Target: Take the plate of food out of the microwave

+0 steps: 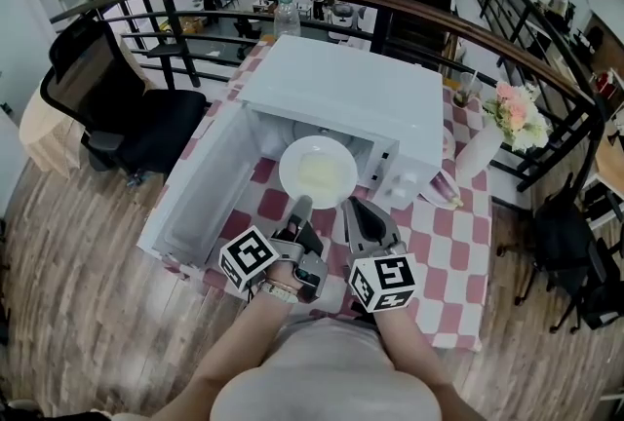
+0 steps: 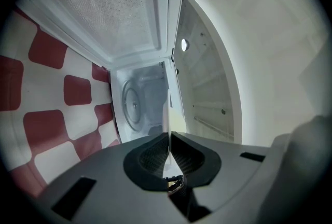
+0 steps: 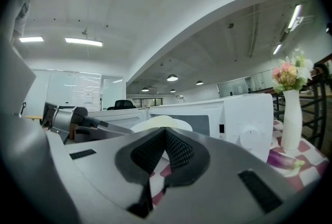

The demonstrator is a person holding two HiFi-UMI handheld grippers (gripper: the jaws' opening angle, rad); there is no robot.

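A white plate [image 1: 318,171] with pale food hangs just in front of the open white microwave [image 1: 341,88], above the checkered table. My left gripper [image 1: 300,208] is shut on the plate's near rim. In the left gripper view the plate [image 2: 167,114] shows edge-on, pinched between the pads of the left gripper [image 2: 169,135], with the microwave's cavity and turntable [image 2: 131,105] behind it. My right gripper [image 1: 353,211] is beside the left one, shut and holding nothing. The right gripper view shows the right gripper [image 3: 165,131] just short of the plate [image 3: 162,123].
The microwave door [image 1: 195,195] stands swung open to the left. A vase of flowers [image 1: 487,141] and a purple eggplant [image 1: 444,187] sit to the right of the microwave, and a bottle [image 1: 287,17] stands behind it. A black chair [image 1: 117,107] and a curved railing [image 1: 439,15] border the table.
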